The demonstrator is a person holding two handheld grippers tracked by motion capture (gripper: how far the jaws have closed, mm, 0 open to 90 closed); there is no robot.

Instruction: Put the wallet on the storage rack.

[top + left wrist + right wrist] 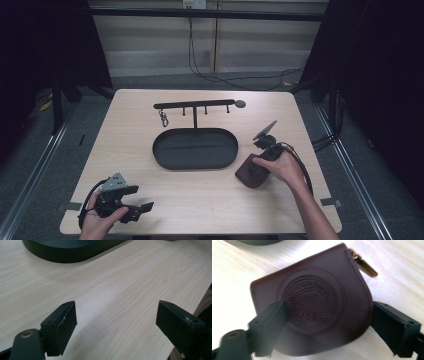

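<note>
A dark brown leather pouch [248, 177] with an embossed round seal and a brass zip pull lies flat on the table at the right. In the right gripper view the pouch [317, 297] sits between the jaws of my right gripper [327, 325]: the left jaw overlaps its lower left corner and the right jaw stands at its right edge, spread wide with no squeeze visible. From above, my right gripper [261, 163] points down-left at the pouch under the hand. My left gripper [142, 210] rests near the front left edge, open, with bare wood between its jaws [116, 322].
A black oval tray [161, 156] sits mid-table, its rim also in the left gripper view [70, 257]. Behind it rises a black hook rack [195, 104] with a small metal chain [163, 119] hanging at its left. Cables lie on the floor behind the table.
</note>
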